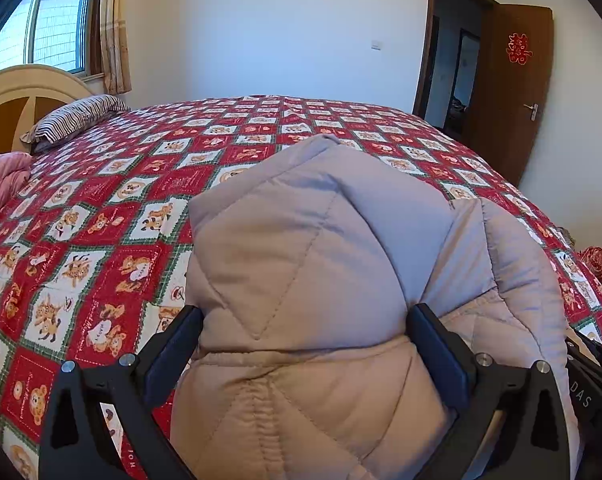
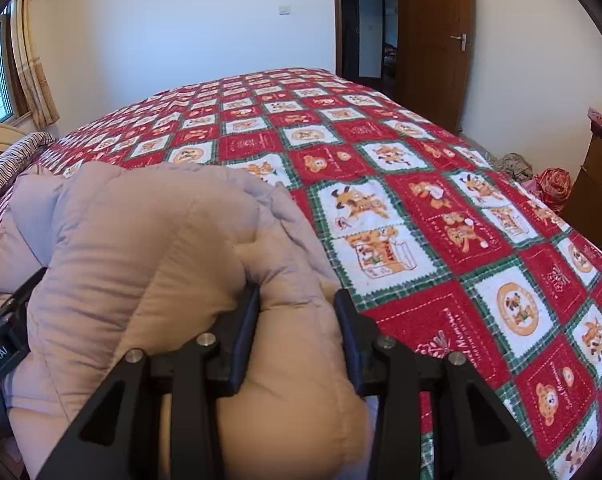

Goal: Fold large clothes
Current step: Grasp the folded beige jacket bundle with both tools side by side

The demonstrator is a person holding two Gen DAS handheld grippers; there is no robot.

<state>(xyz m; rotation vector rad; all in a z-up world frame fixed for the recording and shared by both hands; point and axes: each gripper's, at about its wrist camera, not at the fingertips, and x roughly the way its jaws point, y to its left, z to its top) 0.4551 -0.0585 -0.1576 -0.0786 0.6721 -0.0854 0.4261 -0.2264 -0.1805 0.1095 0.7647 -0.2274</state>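
A padded, quilted beige-grey jacket [image 1: 301, 248] is bunched up over the near edge of the bed. My left gripper [image 1: 303, 316] is shut on a thick fold of it, the fingers wide apart around the bulk. In the right wrist view the same jacket [image 2: 149, 240] fills the lower left. My right gripper [image 2: 297, 300] is shut on another thick roll of it. The right gripper's body shows at the left view's right edge [image 1: 593, 372], close beside the left one. The rest of the jacket is hidden under the folds.
The bed carries a red, white and green teddy-bear quilt [image 1: 141, 184] [image 2: 441, 208]. A striped pillow [image 1: 77, 118] and a pink blanket [image 1: 1, 184] lie at the head. An open wooden door [image 2: 433, 40], a cabinet [image 2: 597, 184] and red bags [image 2: 555, 186] stand right.
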